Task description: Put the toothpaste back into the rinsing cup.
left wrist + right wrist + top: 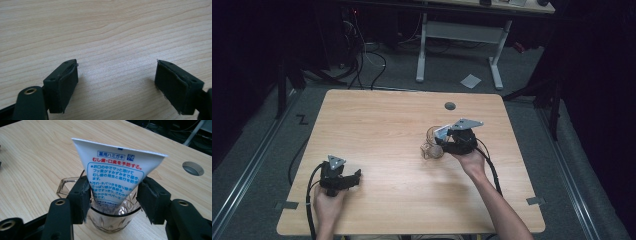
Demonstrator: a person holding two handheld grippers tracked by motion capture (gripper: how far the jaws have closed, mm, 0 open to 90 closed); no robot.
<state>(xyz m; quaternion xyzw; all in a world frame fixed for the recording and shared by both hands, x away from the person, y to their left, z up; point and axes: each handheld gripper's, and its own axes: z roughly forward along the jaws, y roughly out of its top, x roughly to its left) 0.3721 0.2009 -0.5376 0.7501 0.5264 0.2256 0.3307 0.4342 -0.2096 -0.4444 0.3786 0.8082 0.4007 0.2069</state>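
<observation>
Two grippers work over the table (377,120). A white tube (116,178) stands tilted in a clear glass cup (110,220) right of centre. The right gripper (113,197) flanks the tube, fingers (80,196) released just beside it. The left gripper (116,85) sits near the table's front left, fingers spread apart over bare wood.

A light wooden table (377,125) with rounded corners stands on a grey floor (257,150), and a small round grommet hole (450,106) sits near its far edge. Beyond the table, a white-legged desk frame (459,35) stands in a dark room, with black cables (362,60) lying tangled on the floor to its left and a white sheet of paper (470,80) lying on the floor between its legs. Metal rails (562,150) run along the floor on both sides of the table.
</observation>
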